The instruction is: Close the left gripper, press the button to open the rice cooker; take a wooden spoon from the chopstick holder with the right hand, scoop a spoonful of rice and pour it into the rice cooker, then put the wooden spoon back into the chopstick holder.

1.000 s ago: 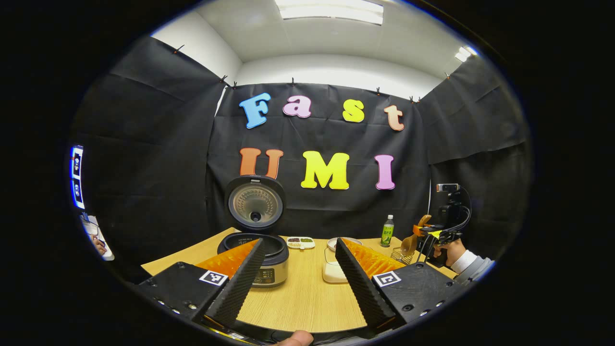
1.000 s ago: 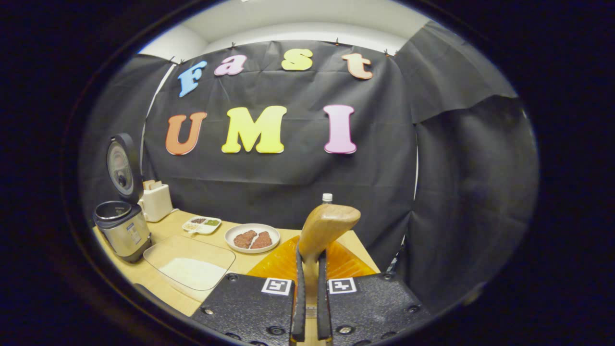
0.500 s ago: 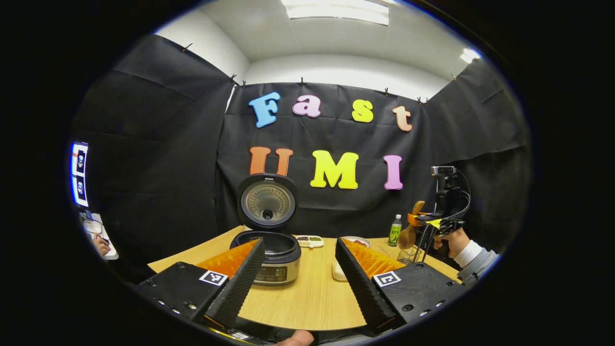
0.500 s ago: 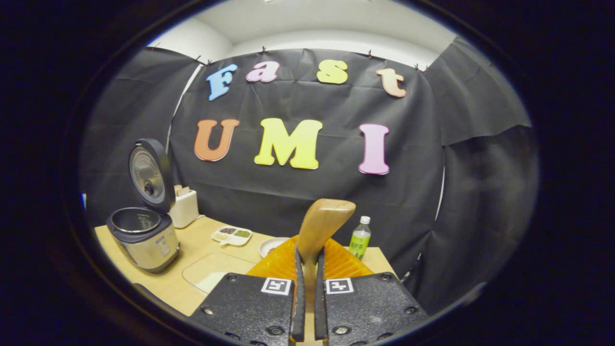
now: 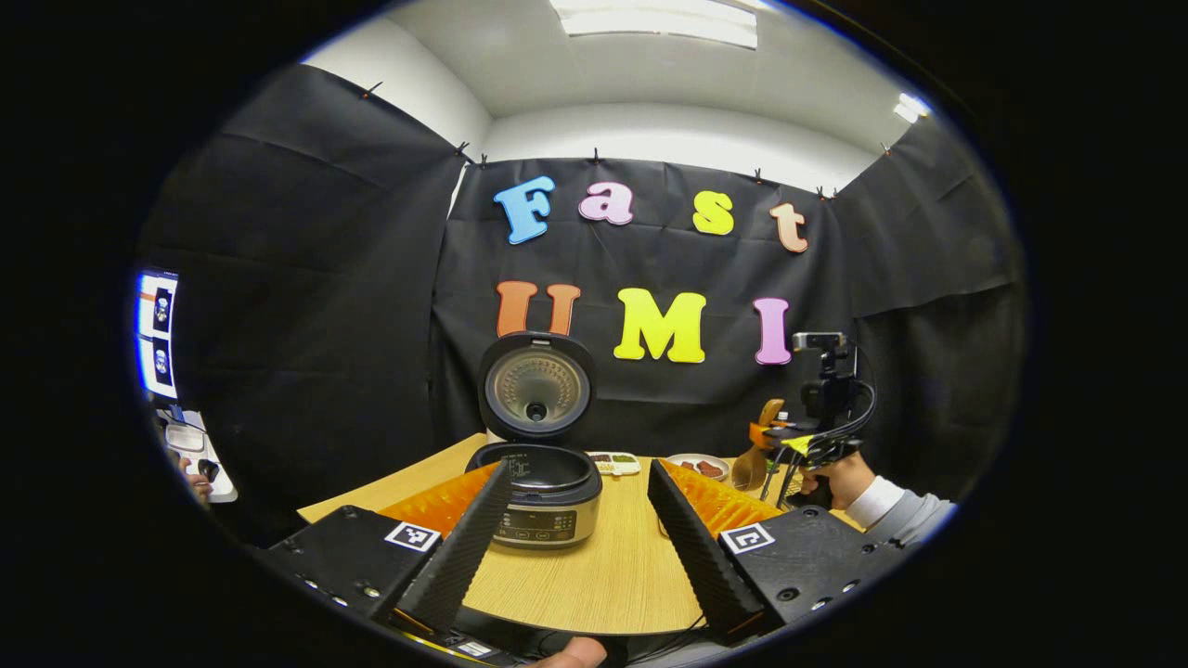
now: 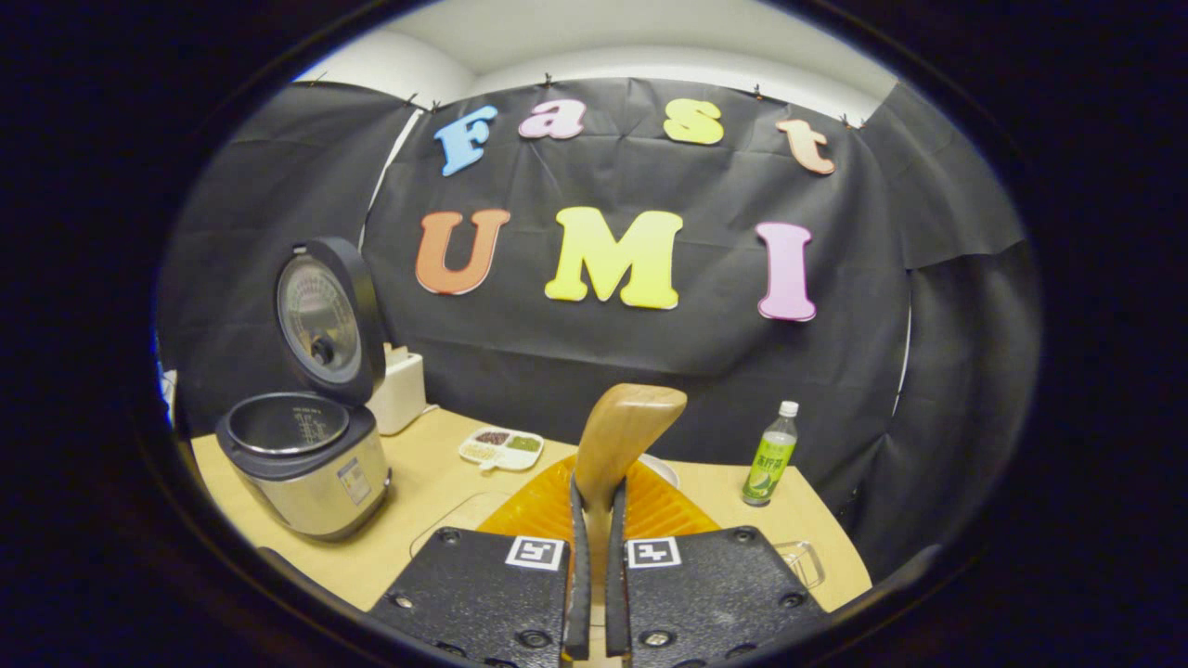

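Note:
The rice cooker (image 5: 544, 496) stands with its lid (image 5: 536, 387) raised and its pot showing. My left gripper (image 5: 579, 467) is open in front of it, holding nothing, and the cooker shows between its fingers. My right gripper (image 6: 594, 492) is shut on the wooden spoon (image 6: 626, 434), whose bowl sticks up past the fingertips. In the right gripper view the cooker (image 6: 302, 464) sits to the left, its lid (image 6: 325, 320) upright. In the left gripper view the right gripper (image 5: 789, 447) with the spoon (image 5: 754, 455) hangs over the table's right side, held by a hand (image 5: 835, 478).
A small divided dish (image 6: 501, 448) lies behind the cooker's right side. A white box (image 6: 399, 394) stands at the back wall. A green bottle (image 6: 768, 455) stands at the far right. A plate (image 5: 698, 464) lies mid-table. The wooden table (image 5: 594, 575) runs to the near edge.
The right gripper has carried the spoon leftward, and the cooker now looks larger and closer in its view. In the left gripper view the cooker has drifted right, to between the open fingers.

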The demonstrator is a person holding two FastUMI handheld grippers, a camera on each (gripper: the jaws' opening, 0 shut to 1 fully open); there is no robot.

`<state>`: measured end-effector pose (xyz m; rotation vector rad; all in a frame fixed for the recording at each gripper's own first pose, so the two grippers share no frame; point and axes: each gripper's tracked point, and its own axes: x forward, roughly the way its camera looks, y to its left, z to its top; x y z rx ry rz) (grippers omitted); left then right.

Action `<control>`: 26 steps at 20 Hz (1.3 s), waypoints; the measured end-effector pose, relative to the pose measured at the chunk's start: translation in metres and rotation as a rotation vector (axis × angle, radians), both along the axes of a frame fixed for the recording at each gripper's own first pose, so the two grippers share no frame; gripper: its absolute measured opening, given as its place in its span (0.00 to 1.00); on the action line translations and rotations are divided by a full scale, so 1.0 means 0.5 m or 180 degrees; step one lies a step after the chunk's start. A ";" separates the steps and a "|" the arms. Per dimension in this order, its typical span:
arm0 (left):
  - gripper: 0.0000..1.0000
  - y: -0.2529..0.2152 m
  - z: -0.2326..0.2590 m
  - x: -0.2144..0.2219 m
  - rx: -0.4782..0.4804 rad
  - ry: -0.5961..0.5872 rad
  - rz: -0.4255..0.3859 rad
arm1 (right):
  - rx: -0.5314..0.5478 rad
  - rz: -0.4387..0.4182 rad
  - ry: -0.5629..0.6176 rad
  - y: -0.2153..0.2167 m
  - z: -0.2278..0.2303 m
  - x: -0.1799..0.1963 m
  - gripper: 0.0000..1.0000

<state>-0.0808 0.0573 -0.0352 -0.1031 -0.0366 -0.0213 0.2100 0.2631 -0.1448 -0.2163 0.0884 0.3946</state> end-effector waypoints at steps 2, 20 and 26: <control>0.94 0.008 -0.007 0.000 0.0000 0.0017 0.0008 | -0.0109 -0.0072 0.0057 0.004 -0.043 0.016 0.12; 0.94 0.014 -0.025 0.005 0.0069 0.0094 0.0006 | 0.0708 -0.0012 0.0884 0.069 -0.156 -0.007 0.12; 0.94 0.020 -0.027 0.003 0.0037 0.0122 0.0029 | 0.1377 0.0129 0.1312 0.089 -0.158 -0.008 0.12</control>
